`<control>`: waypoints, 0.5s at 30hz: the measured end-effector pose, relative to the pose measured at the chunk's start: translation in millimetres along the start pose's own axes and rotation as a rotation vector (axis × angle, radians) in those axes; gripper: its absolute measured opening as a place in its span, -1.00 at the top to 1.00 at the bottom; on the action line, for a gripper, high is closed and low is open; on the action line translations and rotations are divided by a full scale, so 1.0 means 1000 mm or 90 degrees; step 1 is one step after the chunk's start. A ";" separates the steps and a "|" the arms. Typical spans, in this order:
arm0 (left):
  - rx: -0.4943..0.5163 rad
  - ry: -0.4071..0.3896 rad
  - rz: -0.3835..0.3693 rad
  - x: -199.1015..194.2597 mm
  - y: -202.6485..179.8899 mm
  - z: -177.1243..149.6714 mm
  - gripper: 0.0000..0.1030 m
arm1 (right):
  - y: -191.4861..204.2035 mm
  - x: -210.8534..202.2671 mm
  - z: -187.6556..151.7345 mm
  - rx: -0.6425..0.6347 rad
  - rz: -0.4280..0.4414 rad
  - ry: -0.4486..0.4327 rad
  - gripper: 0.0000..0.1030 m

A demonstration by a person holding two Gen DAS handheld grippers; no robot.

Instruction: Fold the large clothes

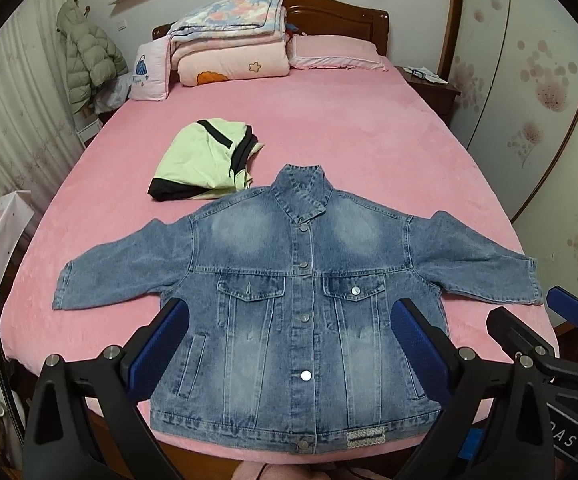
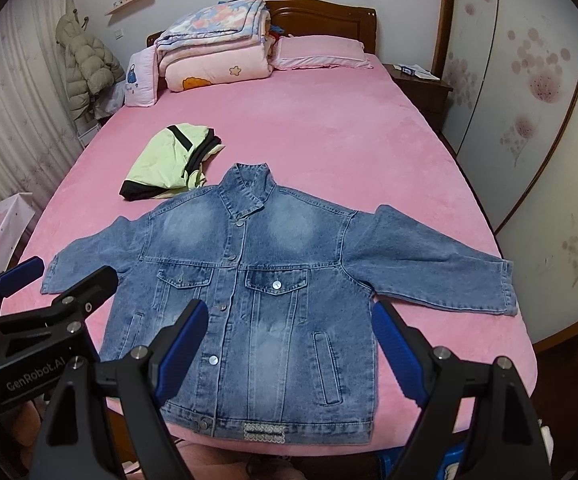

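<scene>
Currently both jaws stand wide open and hold nothing. Left gripper (image 1: 289, 344): two blue ribbed pads (image 1: 161, 346), spread over the lower front of the jacket, above the fabric; contact cannot be told. Right gripper (image 2: 289, 350): same two-pad build, spread equally wide, above the jacket's lower front on the side of the right-hand sleeve. Each gripper shows at the edge of the other's view, the two side by side and apart.

Task item, count one: a faded blue denim jacket (image 1: 301, 280), lying flat, front up, near the foot edge of the bed, collar pointing toward the headboard. Front closed; six metal buttons visible on the placket, one more on a chest pocket flap. Two chest pockets, two slanted side pockets. Both sleeves spread outward, one to each side. Small patterned label at the hem.

Just beyond the collar, on the left: one folded pale green garment with black trim (image 1: 203, 162), touching or nearly touching the jacket's shoulder; which, I cannot tell.

Bed with pink sheet (image 1: 329, 128). At the head: one stack of folded quilts (image 1: 229, 40), one pink pillow (image 1: 337, 54), one small white cushion (image 1: 149, 72). One wooden headboard (image 1: 337, 16).
</scene>
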State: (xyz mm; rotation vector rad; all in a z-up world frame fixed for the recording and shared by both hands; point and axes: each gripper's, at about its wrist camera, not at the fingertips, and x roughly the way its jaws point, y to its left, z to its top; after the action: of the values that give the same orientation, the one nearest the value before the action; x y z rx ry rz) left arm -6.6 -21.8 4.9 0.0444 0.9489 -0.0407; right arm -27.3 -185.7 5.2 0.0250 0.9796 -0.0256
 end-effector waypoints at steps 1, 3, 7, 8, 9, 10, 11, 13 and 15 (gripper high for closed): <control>0.001 0.000 -0.008 0.001 0.001 0.002 -0.92 | 0.001 0.000 0.001 0.001 -0.003 -0.001 -0.64; 0.003 0.003 -0.024 0.005 0.005 0.006 -0.88 | 0.002 0.000 0.004 0.004 -0.007 -0.002 -0.64; 0.034 0.023 -0.024 0.014 0.008 0.015 -0.84 | 0.010 0.003 0.012 0.010 -0.022 -0.001 -0.64; 0.039 0.023 -0.026 0.014 0.008 0.017 -0.81 | 0.012 0.004 0.012 0.009 -0.027 0.001 -0.63; 0.045 0.021 -0.030 0.014 0.009 0.019 -0.76 | 0.015 0.004 0.014 0.008 -0.030 0.002 -0.61; 0.050 0.019 -0.032 0.014 0.011 0.022 -0.74 | 0.019 0.005 0.016 0.008 -0.033 0.002 -0.61; 0.053 0.019 -0.033 0.015 0.013 0.023 -0.73 | 0.022 0.005 0.018 0.008 -0.039 0.002 -0.61; 0.055 0.026 -0.039 0.018 0.018 0.027 -0.73 | 0.026 0.006 0.019 0.008 -0.047 0.000 -0.60; 0.053 0.038 -0.049 0.023 0.024 0.029 -0.73 | 0.031 0.007 0.021 0.009 -0.057 0.002 -0.60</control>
State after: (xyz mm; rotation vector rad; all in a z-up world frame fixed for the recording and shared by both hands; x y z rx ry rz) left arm 31.2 0.2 3.4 0.0859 1.0088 -0.1509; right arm -5.1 -155.7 11.3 -0.0054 0.9836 -0.1150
